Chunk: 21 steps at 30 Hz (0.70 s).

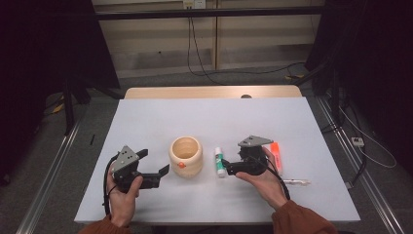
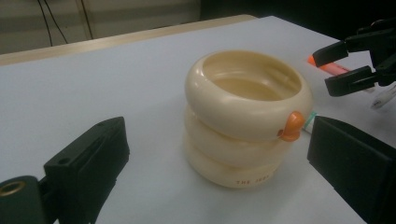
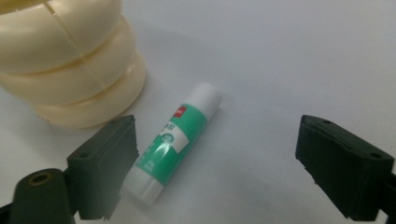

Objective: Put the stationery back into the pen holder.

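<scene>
Showing cup [image 2: 247, 116] lettering: left gripper view; glue stick [image 3: 173, 140] label: right's.

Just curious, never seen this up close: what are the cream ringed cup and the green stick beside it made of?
Cream cup: probably glossy moulded plastic; it shows soft highlights and a seam. Glue stick: smooth plastic tube, seemingly with a printed green label.

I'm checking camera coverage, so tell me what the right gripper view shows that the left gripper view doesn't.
The right gripper view shows the full green and white glue stick lying flat beside the cream ringed holder, between the right gripper's open jaws, untouched. The left gripper view shows the holder's open rim, its orange knob, the orange marker and the left gripper's open jaws. Both share the holder and the white table.
</scene>
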Tool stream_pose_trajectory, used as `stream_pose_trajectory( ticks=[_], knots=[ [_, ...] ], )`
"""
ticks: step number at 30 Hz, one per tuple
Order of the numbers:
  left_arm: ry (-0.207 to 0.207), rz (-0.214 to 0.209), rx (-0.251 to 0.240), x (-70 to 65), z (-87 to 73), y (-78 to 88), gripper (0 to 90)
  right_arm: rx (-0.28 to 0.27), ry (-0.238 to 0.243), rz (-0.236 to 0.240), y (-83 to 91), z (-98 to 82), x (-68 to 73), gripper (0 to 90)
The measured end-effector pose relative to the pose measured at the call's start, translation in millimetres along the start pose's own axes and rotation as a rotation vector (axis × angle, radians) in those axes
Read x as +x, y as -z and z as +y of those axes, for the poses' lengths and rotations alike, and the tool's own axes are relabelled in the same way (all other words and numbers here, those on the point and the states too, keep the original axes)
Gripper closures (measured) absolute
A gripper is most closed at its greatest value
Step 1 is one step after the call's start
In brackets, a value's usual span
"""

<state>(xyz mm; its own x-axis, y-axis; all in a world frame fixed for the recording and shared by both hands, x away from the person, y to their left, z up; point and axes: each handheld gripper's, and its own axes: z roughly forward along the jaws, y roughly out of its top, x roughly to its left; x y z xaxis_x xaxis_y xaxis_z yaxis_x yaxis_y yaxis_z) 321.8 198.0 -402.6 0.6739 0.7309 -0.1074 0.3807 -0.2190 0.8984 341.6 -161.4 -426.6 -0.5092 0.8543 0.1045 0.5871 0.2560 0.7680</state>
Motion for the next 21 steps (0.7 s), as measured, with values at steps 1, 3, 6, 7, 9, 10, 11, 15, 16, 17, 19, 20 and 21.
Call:
stream_pose_trajectory(
  ticks=[1, 3, 6, 7, 9, 10, 11, 15, 16, 17, 19, 20, 21],
  knots=[
    [0.001, 0.0, -0.001, 0.1, -0.1, 0.0, 5.0, -0.001, -0.002, -0.007, -1.2, 0.9, -0.2, 14.1],
    [0.004, 0.001, -0.001, 0.1, 0.0, 0.0, 5.0, 0.005, -0.011, 0.002, -4.4, 3.6, -1.8, 14.1],
    [0.001, 0.001, -0.001, 0.0, 0.3, 0.2, 5.1, 0.026, -0.032, 0.01, -10.1, 7.6, -1.9, 16.9],
    [0.002, 0.001, -0.001, 0.0, 0.3, 0.2, 5.0, 0.038, -0.043, 0.012, -12.3, 9.4, -1.6, 18.0],
    [0.001, 0.0, 0.0, 0.1, 0.3, 0.3, 5.0, 0.055, -0.056, 0.021, -16.1, 13.7, -1.1, 20.9],
    [0.002, 0.001, -0.001, 0.3, 0.3, 0.4, 5.0, 0.058, -0.063, 0.016, -18.2, 15.8, -1.0, 22.6],
    [0.002, 0.0, -0.001, 0.6, 0.4, 0.5, 5.0, 0.068, -0.07, 0.01, -20.1, 18.1, -0.8, 23.2],
    [-0.003, -0.001, -0.002, 1.2, 0.4, 1.0, 5.0, 0.101, -0.105, 0.016, -27.0, 25.9, -0.9, 25.8],
    [0.0, -0.001, -0.002, 1.0, 0.3, 0.8, 5.0, 0.112, -0.114, 0.017, -28.9, 27.1, -1.5, 26.4],
    [0.002, -0.003, -0.003, 0.9, 0.2, 0.6, 5.0, 0.127, -0.134, 0.018, -30.8, 28.1, -1.4, 26.6],
    [0.001, -0.004, -0.005, 0.8, 0.2, 0.5, 5.0, 0.154, -0.151, 0.019, -34.3, 30.6, -1.1, 28.7],
    [0.002, -0.004, -0.005, 0.8, 0.3, 0.6, 5.0, 0.165, -0.158, 0.018, -35.4, 31.6, -0.6, 29.5],
    [-0.004, -0.003, -0.002, 1.2, 0.5, 0.9, 5.0, 0.175, -0.161, 0.015, -36.4, 32.3, -0.1, 29.9]
  ],
)
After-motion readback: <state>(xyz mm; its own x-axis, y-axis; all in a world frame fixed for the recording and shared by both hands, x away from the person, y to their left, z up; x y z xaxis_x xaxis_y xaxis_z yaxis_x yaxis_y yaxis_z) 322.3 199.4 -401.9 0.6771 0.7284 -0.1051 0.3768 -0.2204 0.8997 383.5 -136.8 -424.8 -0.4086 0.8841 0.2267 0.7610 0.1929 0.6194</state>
